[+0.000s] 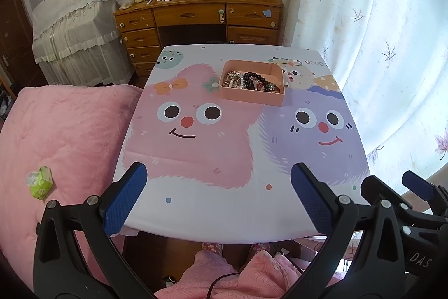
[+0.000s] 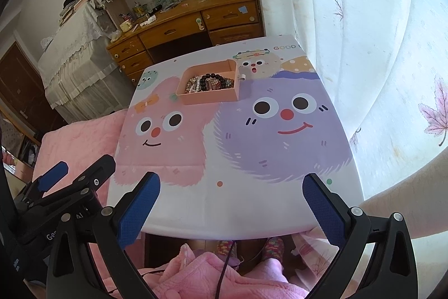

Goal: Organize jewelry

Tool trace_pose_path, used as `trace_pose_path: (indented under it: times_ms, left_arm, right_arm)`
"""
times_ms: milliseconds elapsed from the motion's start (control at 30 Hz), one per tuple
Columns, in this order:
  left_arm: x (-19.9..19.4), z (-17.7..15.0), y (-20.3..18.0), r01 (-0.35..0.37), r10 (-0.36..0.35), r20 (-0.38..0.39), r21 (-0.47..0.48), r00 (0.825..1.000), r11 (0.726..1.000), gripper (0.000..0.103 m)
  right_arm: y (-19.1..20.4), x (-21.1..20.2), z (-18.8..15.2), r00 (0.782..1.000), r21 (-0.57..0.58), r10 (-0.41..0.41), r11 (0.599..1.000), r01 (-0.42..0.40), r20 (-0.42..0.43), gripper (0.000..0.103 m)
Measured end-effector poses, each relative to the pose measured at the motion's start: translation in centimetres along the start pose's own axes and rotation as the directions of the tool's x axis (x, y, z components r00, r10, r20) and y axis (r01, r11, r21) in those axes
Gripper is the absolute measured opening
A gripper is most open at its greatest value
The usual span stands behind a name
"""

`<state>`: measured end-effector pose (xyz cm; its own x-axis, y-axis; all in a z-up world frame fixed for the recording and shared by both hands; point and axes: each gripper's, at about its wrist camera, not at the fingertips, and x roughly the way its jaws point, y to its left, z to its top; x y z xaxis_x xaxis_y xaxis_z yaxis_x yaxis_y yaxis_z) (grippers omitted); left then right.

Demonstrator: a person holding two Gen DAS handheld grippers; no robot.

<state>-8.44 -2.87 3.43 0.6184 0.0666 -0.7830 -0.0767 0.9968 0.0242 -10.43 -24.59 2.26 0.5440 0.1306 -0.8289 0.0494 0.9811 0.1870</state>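
A small surface [image 1: 196, 215] printed with cartoon fuzzy faces carries a peach-pink tray [image 1: 253, 95] toward its far edge, nearer the far right corner than the left. Inside the tray lies a tangled heap of jewelry [image 1: 246, 81]: a string of dark round beads [image 1: 253, 75], pale pearl-like strands and some reddish-brown pieces, all bunched against the tray's near wall. The rest of the surface is bare print.

The left gripper [image 1: 218, 198] hangs over the near edge of the surface, its blue-padded fingers [image 1: 123, 201] spread wide with nothing between them. The right gripper [image 2: 232, 208] sits just beside it, also above the near edge, its fingers [image 2: 324, 209] likewise spread wide and holding nothing. Both are well apart from the tray.

A pink quilted bed [image 1: 61, 131] lies along the left edge of the surface, with a green tissue packet [image 1: 40, 182] on it. Beyond the far edge stands a wooden desk [image 1: 196, 16].
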Motion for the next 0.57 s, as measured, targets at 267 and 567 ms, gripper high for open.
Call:
trace_pose_path:
  times_ms: [267,567]
  left_arm:
    - [0.0,-0.1,-0.2,0.0,0.0,-0.002,0.003,1.0,1.0,0.102]
    - [-0.2,-0.5,0.0,0.013,-0.012,-0.014,0.02,1.0,1.0,0.102]
  right_arm:
    - [-0.1,-0.2,-0.2,1.0,0.007,-0.002,1.0,0.002,-0.003,0.103]
    - [0.0,-0.3,-0.8,1.0,0.019,-0.005,1.0,0.006,-0.01,0.103]
